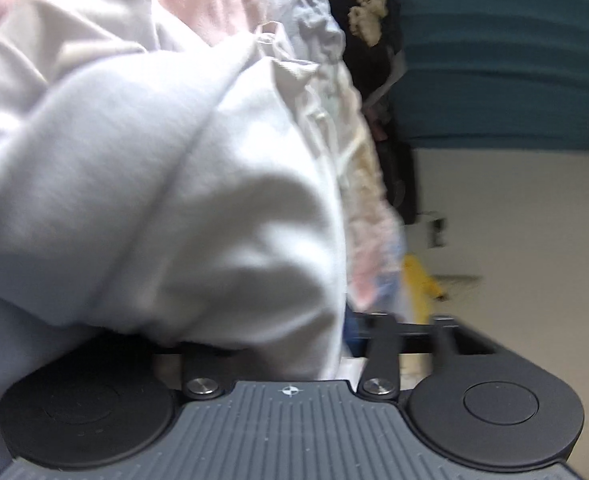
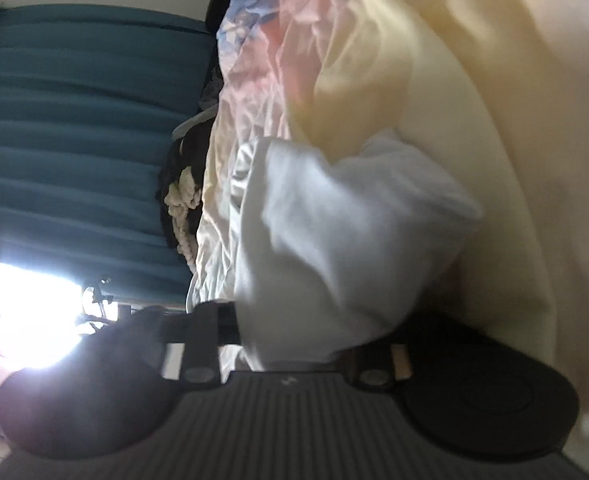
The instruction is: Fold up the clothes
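Left wrist: white garment [image 1: 174, 208] covers tool [image 1: 286, 344].

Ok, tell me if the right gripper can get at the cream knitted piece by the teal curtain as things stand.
Probably not. White cloth bunches over the right gripper, hiding its fingers, and the crumpled pink and cream bedding lies between it and the cream knitted piece beside the teal curtain.

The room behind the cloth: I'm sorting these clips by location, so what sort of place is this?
Probably a bedroom at home. A teal curtain hangs beside a bright window, and crumpled pink and cream bedding lies behind the white garment at the grippers.
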Action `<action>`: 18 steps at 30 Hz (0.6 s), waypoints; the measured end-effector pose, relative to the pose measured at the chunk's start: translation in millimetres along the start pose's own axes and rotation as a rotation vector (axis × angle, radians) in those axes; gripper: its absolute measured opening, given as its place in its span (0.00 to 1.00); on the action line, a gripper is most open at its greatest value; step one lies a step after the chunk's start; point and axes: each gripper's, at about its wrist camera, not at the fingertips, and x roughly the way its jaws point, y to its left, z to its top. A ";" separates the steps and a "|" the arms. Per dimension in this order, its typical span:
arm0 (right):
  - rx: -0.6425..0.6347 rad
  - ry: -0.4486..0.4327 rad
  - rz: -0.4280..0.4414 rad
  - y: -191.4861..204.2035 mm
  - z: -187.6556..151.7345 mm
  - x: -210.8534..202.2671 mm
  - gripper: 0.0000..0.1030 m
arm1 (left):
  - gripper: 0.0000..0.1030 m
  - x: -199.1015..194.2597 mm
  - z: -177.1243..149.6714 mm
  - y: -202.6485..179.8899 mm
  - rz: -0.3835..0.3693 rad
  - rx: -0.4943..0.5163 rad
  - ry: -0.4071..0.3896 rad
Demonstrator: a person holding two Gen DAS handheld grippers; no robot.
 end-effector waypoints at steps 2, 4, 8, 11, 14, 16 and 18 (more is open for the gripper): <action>-0.012 -0.010 0.000 0.6 1.3 -0.6 0.21 | 0.24 -7.0 -3.6 -8.2 0.016 0.026 -0.008; -0.029 -0.023 0.017 6.9 2.7 -7.8 0.19 | 0.21 -17.9 -8.8 -23.5 -0.012 0.056 -0.022; -0.057 -0.059 0.093 34.4 13.7 -37.9 0.19 | 0.20 -33.1 -23.7 -70.0 -0.066 0.153 -0.038; -0.057 -0.087 0.141 55.3 37.8 -59.3 0.19 | 0.20 -29.3 -38.6 -113.2 -0.108 0.200 -0.023; -0.077 -0.130 0.163 79.4 79.7 -82.5 0.19 | 0.20 2.4 -67.2 -153.6 -0.133 0.241 0.019; -0.106 -0.162 0.168 94.7 114.4 -101.2 0.19 | 0.20 27.8 -88.5 -176.2 -0.156 0.257 0.069; -0.134 -0.202 0.176 96.0 149.8 -116.9 0.19 | 0.20 56.9 -110.5 -200.5 -0.194 0.287 0.109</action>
